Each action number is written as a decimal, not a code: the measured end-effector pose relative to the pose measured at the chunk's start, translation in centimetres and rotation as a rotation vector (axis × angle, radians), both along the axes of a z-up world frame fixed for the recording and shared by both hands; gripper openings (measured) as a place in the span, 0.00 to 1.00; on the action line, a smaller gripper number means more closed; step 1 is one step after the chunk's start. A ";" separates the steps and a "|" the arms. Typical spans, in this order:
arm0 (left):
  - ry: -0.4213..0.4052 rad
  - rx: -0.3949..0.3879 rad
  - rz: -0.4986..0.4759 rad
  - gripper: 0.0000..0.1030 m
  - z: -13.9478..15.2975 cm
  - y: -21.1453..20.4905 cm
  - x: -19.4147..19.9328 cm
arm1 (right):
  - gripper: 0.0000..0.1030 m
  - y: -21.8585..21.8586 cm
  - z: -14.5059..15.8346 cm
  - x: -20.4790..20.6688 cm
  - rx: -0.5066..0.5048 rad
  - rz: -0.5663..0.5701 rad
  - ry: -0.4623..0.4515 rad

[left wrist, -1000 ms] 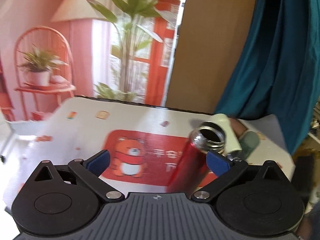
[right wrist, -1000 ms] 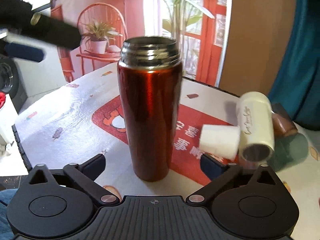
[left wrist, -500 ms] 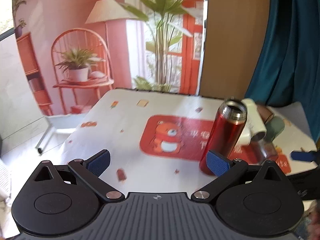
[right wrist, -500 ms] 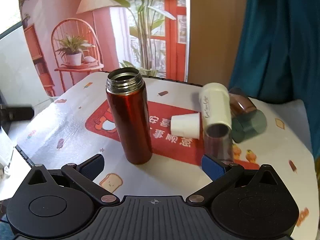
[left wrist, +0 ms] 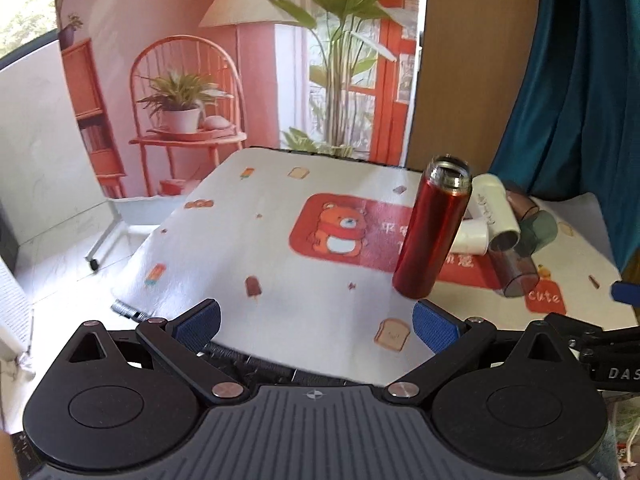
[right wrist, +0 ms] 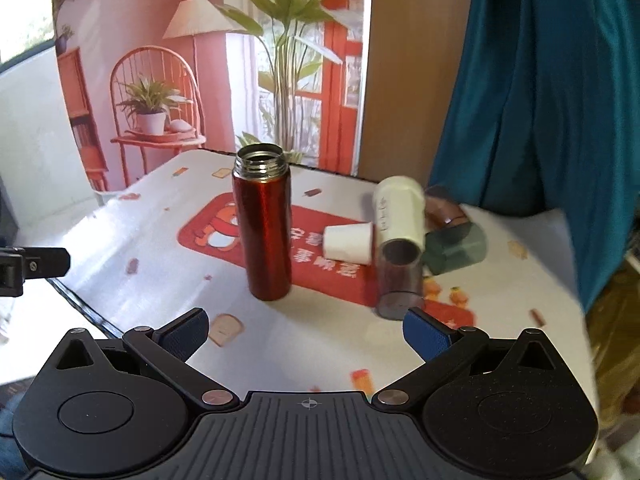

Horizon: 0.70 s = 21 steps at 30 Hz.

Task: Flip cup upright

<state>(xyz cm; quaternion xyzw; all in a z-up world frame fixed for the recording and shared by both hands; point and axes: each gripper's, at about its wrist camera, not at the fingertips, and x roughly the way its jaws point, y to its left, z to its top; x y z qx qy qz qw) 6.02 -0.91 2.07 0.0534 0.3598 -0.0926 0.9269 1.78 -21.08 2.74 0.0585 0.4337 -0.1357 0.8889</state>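
A red metal flask (right wrist: 264, 228) stands upright, open mouth up, on the table; it also shows in the left wrist view (left wrist: 434, 236). Beside it lie a white tumbler (right wrist: 400, 210), a small white paper cup (right wrist: 348, 242), a grey translucent cup (right wrist: 400, 280), a green cup (right wrist: 456, 250) and a brown cup (right wrist: 444, 208), all on their sides. My left gripper (left wrist: 316, 326) is open and empty, back from the flask near the table's front edge. My right gripper (right wrist: 306, 334) is open and empty, in front of the flask and cups.
The table carries a white cloth (left wrist: 280, 264) with a red bear print (left wrist: 340, 228). A teal curtain (right wrist: 540, 80) hangs at the right. A printed backdrop with a plant and chair stands behind. The left gripper's arm (right wrist: 32, 268) shows at the right view's left edge.
Both grippers have pulled back and away from the flask, which now stands free and looks smaller in both views. Neither gripper holds anything.
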 end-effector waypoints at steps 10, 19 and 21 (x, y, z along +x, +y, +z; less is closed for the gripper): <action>-0.012 -0.006 0.075 1.00 -1.1 0.5 -3.7 | 1.00 0.8 -0.4 -4.4 -0.014 -0.059 -0.011; -0.035 0.020 0.082 1.00 -1.5 -0.5 -5.4 | 1.00 0.1 -1.7 -6.7 -0.016 -0.090 0.001; -0.041 0.027 0.078 1.00 -1.6 -0.8 -5.6 | 1.00 -0.1 -1.8 -6.9 -0.010 -0.096 -0.004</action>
